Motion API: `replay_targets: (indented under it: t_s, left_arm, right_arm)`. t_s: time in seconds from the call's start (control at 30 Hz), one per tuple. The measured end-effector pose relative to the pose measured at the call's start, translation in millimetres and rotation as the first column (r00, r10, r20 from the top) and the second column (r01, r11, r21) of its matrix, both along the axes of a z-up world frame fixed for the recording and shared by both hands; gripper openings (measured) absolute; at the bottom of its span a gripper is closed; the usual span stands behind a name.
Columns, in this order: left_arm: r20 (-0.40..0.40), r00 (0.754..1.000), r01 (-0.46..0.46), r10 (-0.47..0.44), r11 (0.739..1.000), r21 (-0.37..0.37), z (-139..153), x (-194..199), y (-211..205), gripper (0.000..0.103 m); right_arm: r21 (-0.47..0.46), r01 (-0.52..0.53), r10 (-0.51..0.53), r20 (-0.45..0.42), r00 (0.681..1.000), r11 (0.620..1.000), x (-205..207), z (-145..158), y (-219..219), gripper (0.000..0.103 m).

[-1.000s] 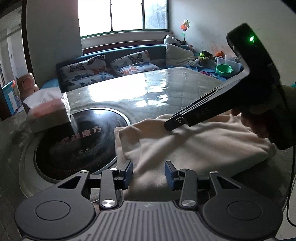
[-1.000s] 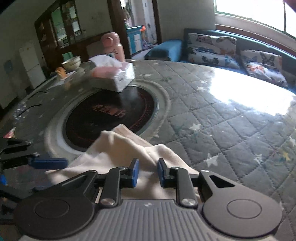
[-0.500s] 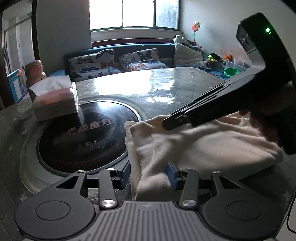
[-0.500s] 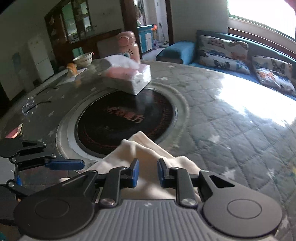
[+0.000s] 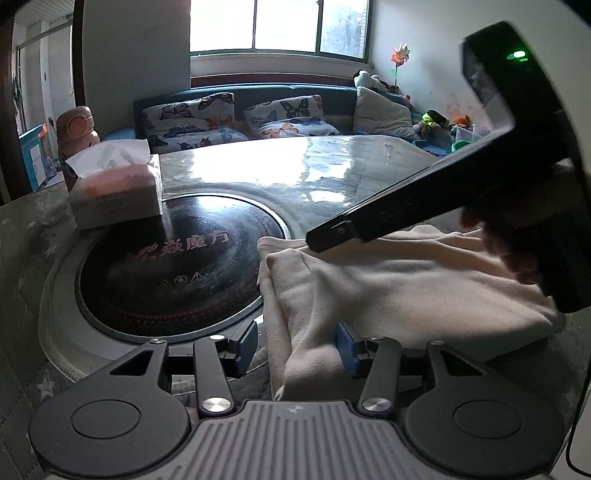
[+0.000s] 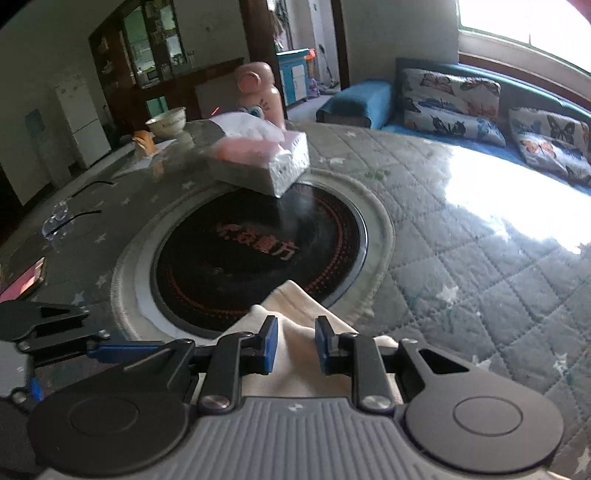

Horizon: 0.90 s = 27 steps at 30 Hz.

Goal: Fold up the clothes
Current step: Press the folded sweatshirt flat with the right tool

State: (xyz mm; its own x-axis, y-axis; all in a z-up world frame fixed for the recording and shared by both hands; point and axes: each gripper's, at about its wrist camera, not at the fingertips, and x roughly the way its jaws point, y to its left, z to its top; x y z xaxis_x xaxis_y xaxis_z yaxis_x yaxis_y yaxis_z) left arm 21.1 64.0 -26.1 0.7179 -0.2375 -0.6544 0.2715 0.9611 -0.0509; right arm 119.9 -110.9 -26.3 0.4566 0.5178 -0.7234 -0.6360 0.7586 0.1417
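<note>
A living room with a bright window (image 5: 277, 26) and a blue sofa (image 5: 295, 94) carrying butterfly-print cushions (image 5: 192, 122) lies behind a round table (image 6: 461, 258) covered with a grey quilted, star-patterned cloth under a glossy sheet. Set into the table's middle is a round black cooktop (image 5: 173, 266) with a pale ring around it. A tissue box (image 5: 118, 192) stands at the far edge of the cooktop, partly over the black glass, and a pink bottle (image 6: 258, 92) stands behind it. Farther off on the table, in the right wrist view, are a white bowl (image 6: 166, 120) and something orange beside it, too blurred to name.

The cream garment (image 5: 406, 288) lies folded on the table beside the cooktop, one corner (image 6: 291, 295) reaching over the pale ring onto the black glass.

The left gripper (image 5: 295, 345) sits low at the near edge of the garment with its blue-padded fingers (image 5: 245, 341) spread wide; the folded edge of the cloth runs between them, and the pads do not press it. The right gripper (image 6: 295, 345) is over the garment from the other side, its fingers (image 6: 269, 343) parted with the cloth bunched up in the gap between them; whether the pads touch the fabric cannot be told. In the left wrist view the right gripper's dark body (image 5: 461, 192) hangs above the garment, held by the person's hand (image 5: 513, 251)
</note>
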Motion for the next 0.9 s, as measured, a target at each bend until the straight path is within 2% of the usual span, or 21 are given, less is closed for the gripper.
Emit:
replay_targets:
  t_s: [0.17, 0.47, 0.63, 0.9]
  left_arm:
    - [-0.002, 1.0, -0.003, 0.003, 1.0, -0.003, 0, 1, 1, 0.052]
    - [-0.005, 1.0, -0.012, 0.012, 1.0, 0.005, 2, -1, 2, 0.055]
    - [0.0, 1.0, -0.012, 0.012, 1.0, 0.007, 5, 1, 2, 0.055]
    - [0.008, 1.0, -0.002, 0.002, 1.0, 0.001, 9, 5, -5, 0.055]
  right_arm:
    - [-0.016, -0.041, 0.041, -0.002, 0.999, 0.999, -10, 2, 1, 0.021]
    - [-0.006, -0.03, 0.03, -0.027, 0.999, 1.0, -6, -15, 13, 0.022]
    - [0.005, -0.028, 0.028, -0.004, 1.0, 1.0, -13, -2, 2, 0.022]
    - [-0.044, 0.034, -0.032, 0.035, 0.999, 0.998, -26, 5, -32, 0.022]
